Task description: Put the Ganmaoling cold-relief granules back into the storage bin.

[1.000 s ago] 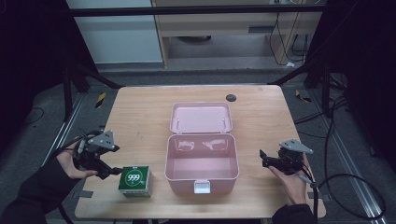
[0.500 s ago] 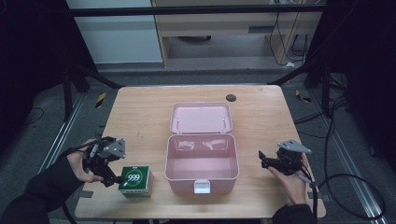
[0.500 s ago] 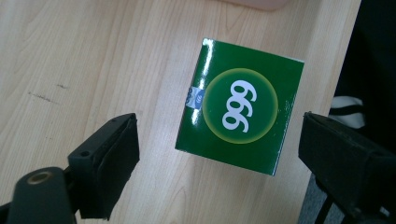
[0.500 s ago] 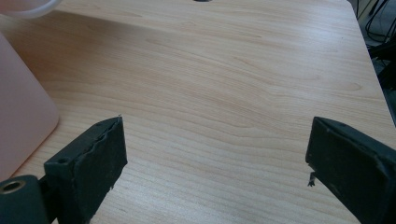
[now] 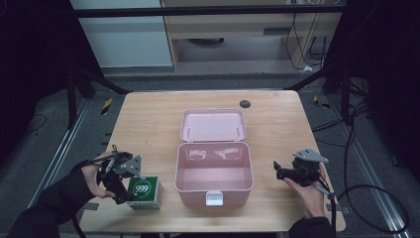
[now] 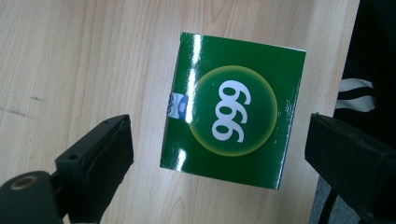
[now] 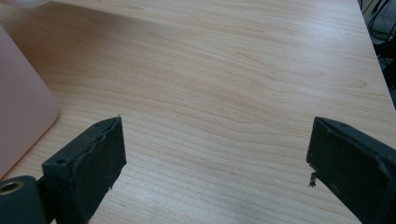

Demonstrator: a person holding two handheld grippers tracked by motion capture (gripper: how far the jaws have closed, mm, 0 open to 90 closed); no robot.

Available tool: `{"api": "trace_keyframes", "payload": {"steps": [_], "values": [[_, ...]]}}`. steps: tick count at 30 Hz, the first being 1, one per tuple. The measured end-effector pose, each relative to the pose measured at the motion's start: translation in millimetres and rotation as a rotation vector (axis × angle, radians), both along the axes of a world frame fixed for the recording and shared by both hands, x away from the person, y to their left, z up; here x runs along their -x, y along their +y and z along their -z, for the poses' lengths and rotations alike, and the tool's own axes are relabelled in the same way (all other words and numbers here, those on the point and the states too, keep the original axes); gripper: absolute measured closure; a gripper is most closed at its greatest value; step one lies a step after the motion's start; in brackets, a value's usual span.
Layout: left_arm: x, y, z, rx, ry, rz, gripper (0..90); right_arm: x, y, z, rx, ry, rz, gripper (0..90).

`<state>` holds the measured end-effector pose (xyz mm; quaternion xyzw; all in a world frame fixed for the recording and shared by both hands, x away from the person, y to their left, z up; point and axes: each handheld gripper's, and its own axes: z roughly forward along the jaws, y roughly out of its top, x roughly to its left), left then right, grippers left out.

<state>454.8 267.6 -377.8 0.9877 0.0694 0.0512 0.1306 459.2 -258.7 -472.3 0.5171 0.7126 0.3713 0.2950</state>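
Now, in the high view, the left gripper had come down and a bit toward the front edge of the worktop, closer than it was a second before, and it hung right over the green box. Its jaws had just been opening, and the box had not moved at all. I think this meant the hand was getting ready to drop its jaws around the box and pick it up, maybe to put it in the open pink case in the middle of the worktop. The box lay flat near the front left corner, just beside the case. The right gripper rested near the right edge, the same as before. In the left gripper view, the jaws stood wide on both sides of the green box and did not touch it. The box looked almost square, so I could not pick a long side; the white 999 ran up and down in that view. In the right gripper view, the jaws stood wide with bare wood between them, holding nothing.
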Motion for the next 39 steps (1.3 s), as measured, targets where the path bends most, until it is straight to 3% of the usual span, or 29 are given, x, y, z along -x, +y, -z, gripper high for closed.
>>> {"api": "trace_keyframes", "payload": {"steps": [14, 27, 39], "values": [[-1.4, -10.0, 20.2, -0.037, 0.003, 0.040, 5.5, -0.3, 2.1, 0.9, 0.007, 0.015, -0.005, 4.3], [-3.0, -14.6, 38.8, -0.032, 0.014, 0.053, 5.1, -1.4, 2.4, 2.4, 0.017, 0.024, -0.007, 3.9], [-7.6, -16.5, 56.7, -0.006, 0.059, 0.046, 5.6, -1.9, 3.8, 3.9, 0.021, 0.037, -0.017, 3.8]]}}
